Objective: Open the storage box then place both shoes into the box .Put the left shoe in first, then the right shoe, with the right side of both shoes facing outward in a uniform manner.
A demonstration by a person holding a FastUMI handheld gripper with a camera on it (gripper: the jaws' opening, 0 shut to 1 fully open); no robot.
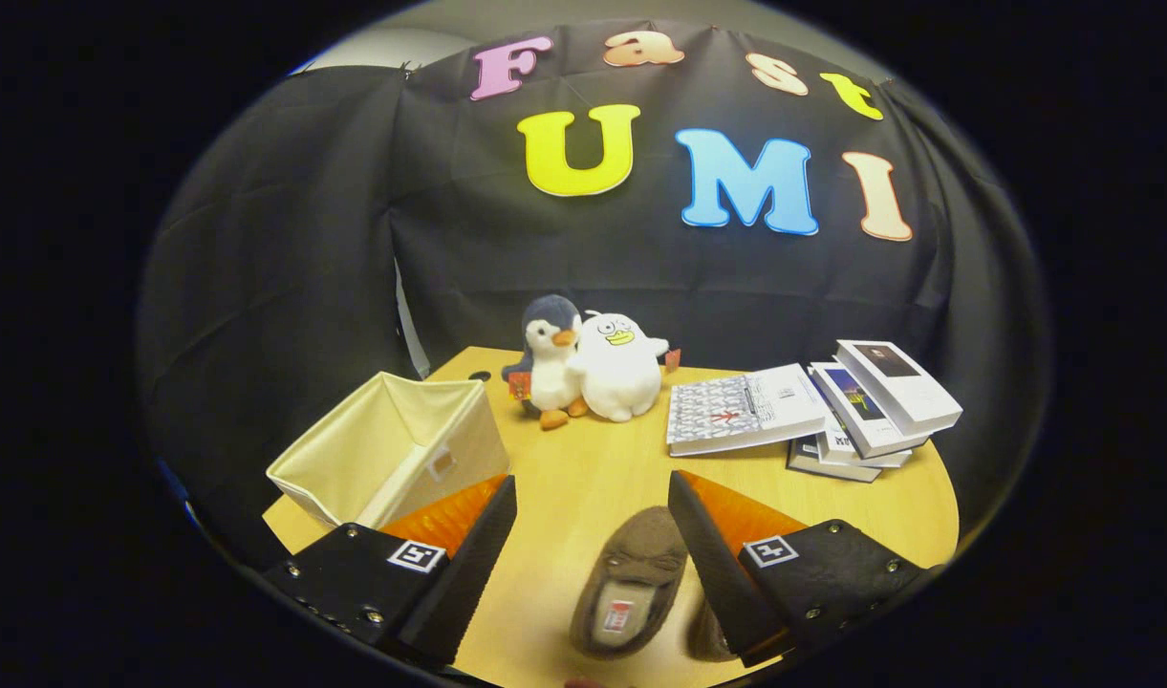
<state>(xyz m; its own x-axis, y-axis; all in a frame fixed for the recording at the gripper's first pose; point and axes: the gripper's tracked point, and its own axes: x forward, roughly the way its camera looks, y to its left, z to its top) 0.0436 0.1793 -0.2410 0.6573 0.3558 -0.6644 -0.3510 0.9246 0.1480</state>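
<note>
wooden tabletop (pixel 593 478) before a black cloth wall. storage box (pixel 392 449) at the left edge, open-topped, so apparently ready for loading. books (pixel 812 406) stacked near the right edge; cover writing illegible. two plush toys (pixel 588 368) at the back edge. one brown shoe (pixel 631 583) at the front edge, insole label unreadable; a second partly hidden beside it. gripper (pixel 593 545) fingers apart, holding nothing, straddling the shoe.

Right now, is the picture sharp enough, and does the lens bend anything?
Gripper view: sharp and evenly lit; fisheye bows the wooden table's edge; brown suede slipper between the open hand-held gripper's fingers is clear; a second shoe hides behind one finger.
</note>
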